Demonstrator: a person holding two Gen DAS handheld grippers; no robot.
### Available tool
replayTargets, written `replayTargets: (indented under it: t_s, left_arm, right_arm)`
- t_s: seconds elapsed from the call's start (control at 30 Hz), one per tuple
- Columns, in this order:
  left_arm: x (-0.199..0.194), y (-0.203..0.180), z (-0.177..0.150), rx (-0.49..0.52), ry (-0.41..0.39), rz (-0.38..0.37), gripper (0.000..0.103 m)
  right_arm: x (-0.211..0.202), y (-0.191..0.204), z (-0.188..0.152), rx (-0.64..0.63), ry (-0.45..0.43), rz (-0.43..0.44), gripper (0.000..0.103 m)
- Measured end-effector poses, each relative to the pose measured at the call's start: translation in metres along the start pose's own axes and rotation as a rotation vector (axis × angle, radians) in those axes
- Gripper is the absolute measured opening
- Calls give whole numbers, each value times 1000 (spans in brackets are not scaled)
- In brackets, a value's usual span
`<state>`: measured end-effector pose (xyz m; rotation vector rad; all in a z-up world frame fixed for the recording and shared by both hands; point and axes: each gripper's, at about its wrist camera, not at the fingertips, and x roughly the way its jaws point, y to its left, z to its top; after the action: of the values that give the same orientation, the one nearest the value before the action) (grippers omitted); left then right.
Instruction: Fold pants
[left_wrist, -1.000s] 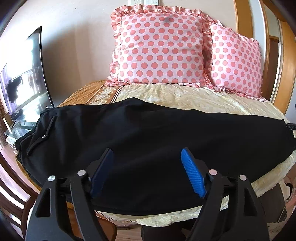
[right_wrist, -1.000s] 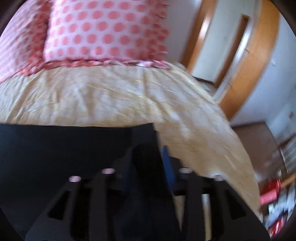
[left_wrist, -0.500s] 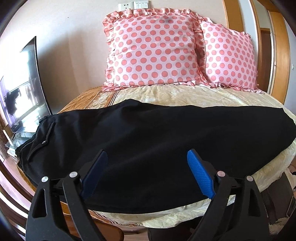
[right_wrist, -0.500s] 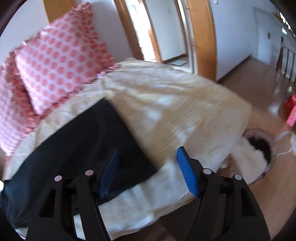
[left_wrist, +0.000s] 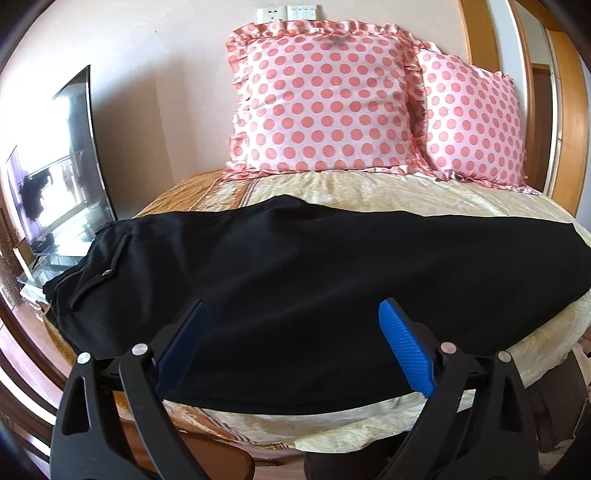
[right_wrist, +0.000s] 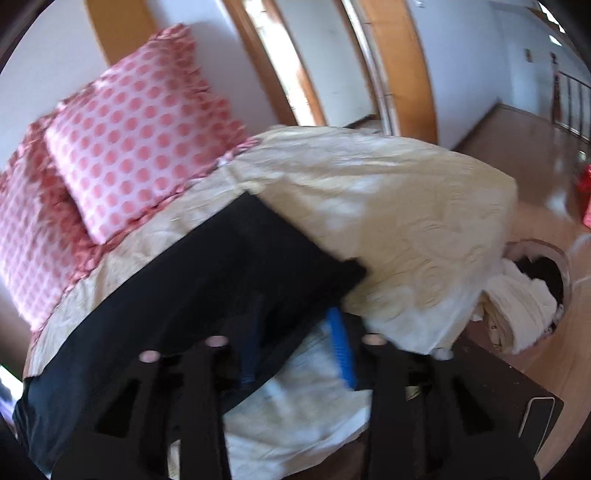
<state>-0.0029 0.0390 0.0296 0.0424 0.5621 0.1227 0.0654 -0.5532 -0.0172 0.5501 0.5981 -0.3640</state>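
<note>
Black pants lie flat across the bed, waistband at the left, leg hems at the right. My left gripper is open and empty, held just above the pants' near edge around their middle. In the right wrist view the pants' leg end lies on the cream cover. My right gripper sits at the near edge of that leg end, its blue pads a narrow gap apart; the view is blurred and I cannot tell if cloth is between them.
The bed has a cream cover and two pink polka-dot pillows at the wall. A TV stands at the left. A basket of white and dark laundry sits on the wooden floor right of the bed.
My right gripper let go of the leg end, swung out open, and has now come back to the leg's near edge with its jaws narrowed. My left gripper has stayed open and drawn back slightly.
</note>
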Motion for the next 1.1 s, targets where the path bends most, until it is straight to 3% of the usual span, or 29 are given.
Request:
replayTargets:
  t_s: [0.03, 0.07, 0.27, 0.37, 0.47, 0.57, 0.67, 0.8, 0.83, 0.97, 1.1]
  left_arm:
    - [0, 2, -1, -5, 3, 1, 94]
    - [1, 6, -1, -17, 8, 3, 94]
    - [-1, 28, -4, -90, 10, 16, 94]
    - [0, 40, -6, -139, 19, 16, 94]
    - [-3, 54, -9, -203, 21, 12, 94]
    - [-7, 68, -14, -256, 23, 24, 94]
    - [-13, 80, -19, -291, 18, 50, 94]
    - [-23, 102, -26, -325, 15, 103, 94]
    - [-25, 109, -27, -334, 14, 120, 94]
    - [-30, 137, -32, -387, 12, 182, 94]
    - [-29, 164, -36, -490, 15, 206, 94]
  right_arm:
    - [1, -2, 0, -1, -5, 2, 12]
    - [0, -2, 0, -4, -6, 10, 9]
    - [-33, 53, 12, -115, -103, 121, 8]
    - [-54, 116, 18, -223, -130, 263, 8]
    - [-75, 196, 4, -343, -132, 458, 8]
    - [-83, 279, -36, -473, -50, 669, 8]
    - [-72, 355, -112, -614, 156, 852, 8]
    - [-43, 396, -198, -743, 383, 854, 7]
    - [-39, 397, -205, -739, 407, 849, 8]
    - [-50, 395, -194, -671, 366, 900, 8]
    - [-67, 406, -200, -713, 349, 948, 8]
